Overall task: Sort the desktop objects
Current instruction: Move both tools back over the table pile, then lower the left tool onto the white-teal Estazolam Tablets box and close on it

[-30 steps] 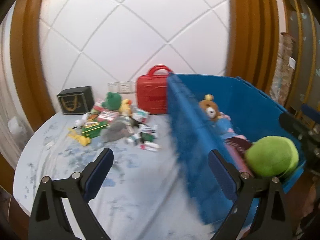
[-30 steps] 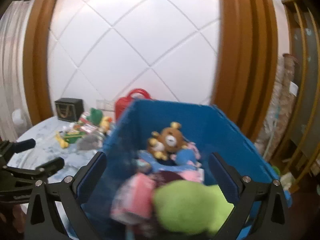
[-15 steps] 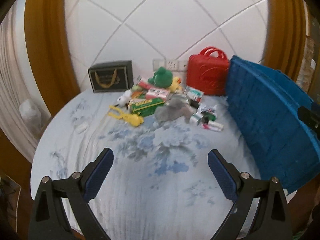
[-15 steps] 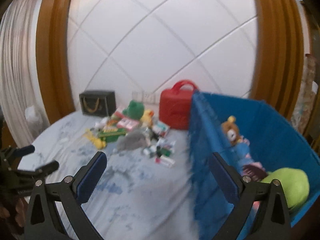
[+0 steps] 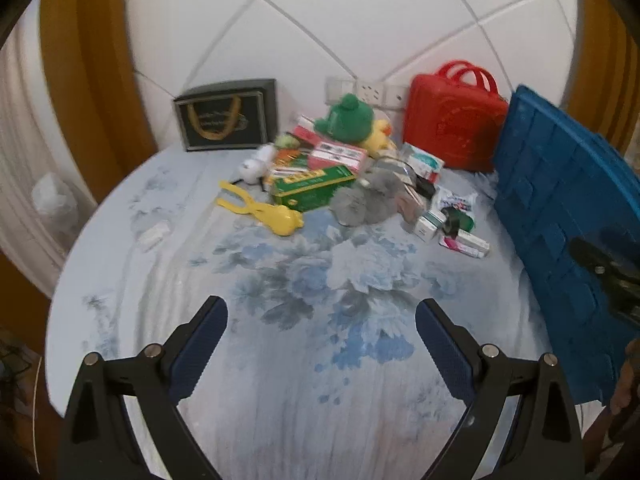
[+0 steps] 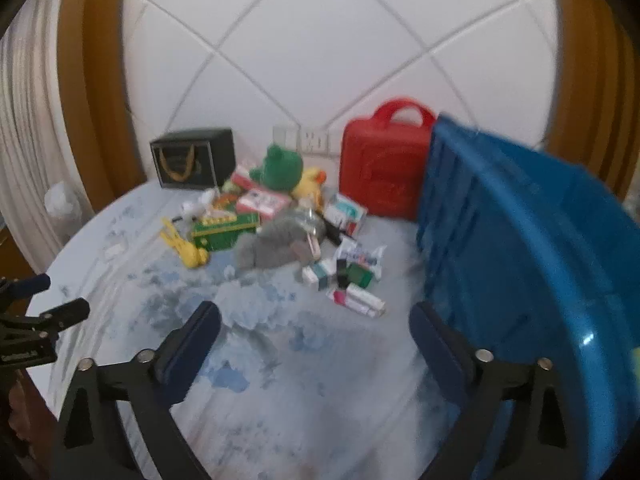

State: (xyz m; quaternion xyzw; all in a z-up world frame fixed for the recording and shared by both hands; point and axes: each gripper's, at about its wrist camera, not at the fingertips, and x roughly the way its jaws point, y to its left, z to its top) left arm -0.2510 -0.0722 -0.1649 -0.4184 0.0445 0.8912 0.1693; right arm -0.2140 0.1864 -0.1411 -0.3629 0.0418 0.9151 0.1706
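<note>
A heap of small things lies at the back of the round table: a green frog plush (image 5: 348, 118) (image 6: 280, 168), a grey plush (image 5: 368, 200) (image 6: 276, 244), a green box (image 5: 314, 188), yellow tongs (image 5: 264, 210) and small medicine boxes (image 5: 464, 240) (image 6: 356, 300). My left gripper (image 5: 320, 312) hangs open over the flowered cloth, well short of the heap. My right gripper (image 6: 316, 314) is also short of it; its jaws are closing with nothing between them. The left gripper (image 6: 56, 296) also shows at the left edge of the right wrist view.
A blue bin (image 5: 568, 216) (image 6: 520, 264) stands at the table's right side, its inside hidden. A red case (image 5: 456, 120) and a black gift bag (image 5: 228, 120) stand against the white tiled wall. The table (image 5: 120, 264) edge curves round on the left.
Both views swung left and down, from the blue bin and its plush toys to the table and the heap. The right jaws stand slightly narrower.
</note>
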